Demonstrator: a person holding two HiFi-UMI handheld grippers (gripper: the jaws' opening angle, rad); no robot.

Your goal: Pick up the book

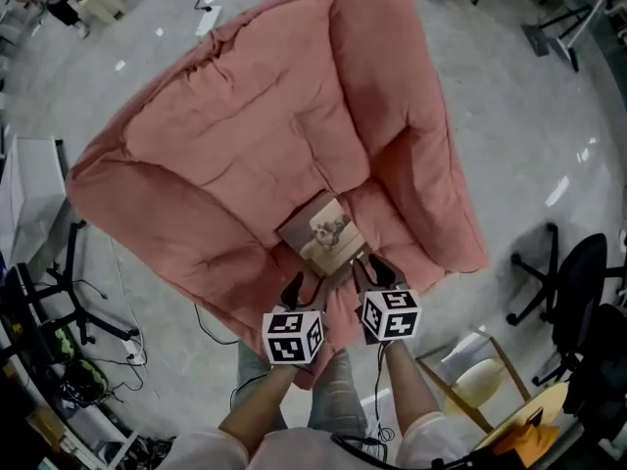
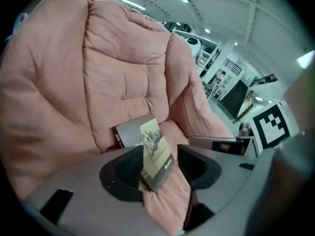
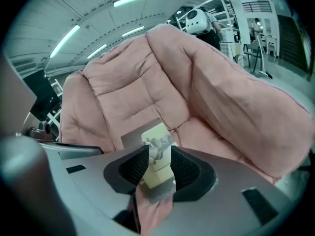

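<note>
Cushions of a big pink armchair [image 1: 245,135] fill most of the head view, and the chair stands on a pale, glossy floor [image 1: 509,135]. The book [image 1: 328,231] lies on the seat, near its front edge, with its pale picture cover facing up and its far end against the fold where the seat meets the backrest.

My left hand-held gripper [image 1: 304,290] points down at the near end of the book. In the left gripper view the book [image 2: 155,151] sits in the gap of this hand-held gripper [image 2: 160,163], close against the left pad, while pink fabric shows between it and the right pad, so the jaws are apart and nothing is clamped.

My right hand-held gripper [image 1: 370,270] is just beside the left one, at the same end of the book. In the right gripper view its jaws [image 3: 160,163] stand apart with the book [image 3: 157,151] showing between them; I see no squeeze on the cover.

A black office chair [image 1: 578,282] stands well apart to the right.
</note>
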